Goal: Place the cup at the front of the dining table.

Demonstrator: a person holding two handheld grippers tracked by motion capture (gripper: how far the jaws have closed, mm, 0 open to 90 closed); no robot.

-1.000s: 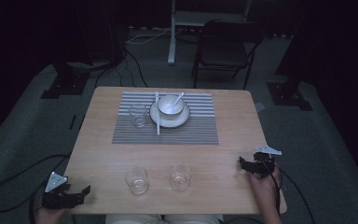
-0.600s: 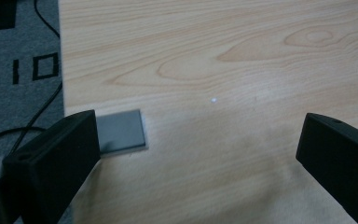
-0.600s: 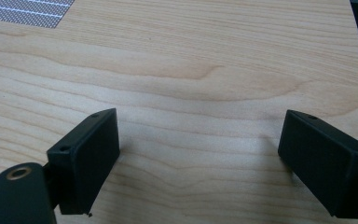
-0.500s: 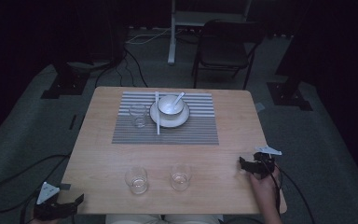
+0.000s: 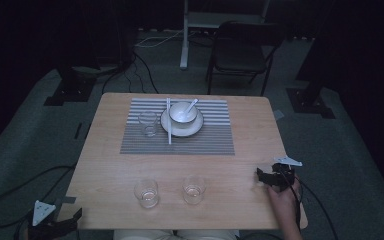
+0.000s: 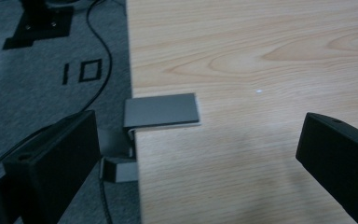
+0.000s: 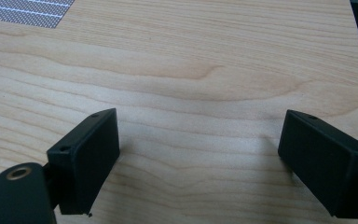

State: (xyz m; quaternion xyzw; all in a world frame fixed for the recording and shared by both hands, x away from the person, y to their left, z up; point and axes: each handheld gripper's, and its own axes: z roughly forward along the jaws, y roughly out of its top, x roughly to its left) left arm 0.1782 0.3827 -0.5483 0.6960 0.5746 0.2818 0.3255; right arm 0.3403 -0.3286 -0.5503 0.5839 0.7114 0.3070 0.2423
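Two empty glasses stood near the counter's front edge, one (image 5: 146,193) left of centre and one (image 5: 194,189) just right of it, well apart from both grippers. The left gripper (image 5: 55,226) hung off the front left corner, its fingers (image 6: 51,158) spread wide beside a grey clamp (image 6: 162,110) on the counter's left edge. The right gripper (image 5: 272,177) rested at the front right, fingers (image 7: 86,154) also wide and holding nothing. Such glass is probably light, stiff, slippery and breakable, best pinched across the wall below the rim. Farther back, a striped mat (image 5: 130,142) carried a third glass (image 5: 148,123), chopsticks (image 5: 169,122) and a bowl (image 5: 182,113) with a spoon (image 5: 192,105) on a plate (image 5: 195,131); nothing blocked the near glasses.
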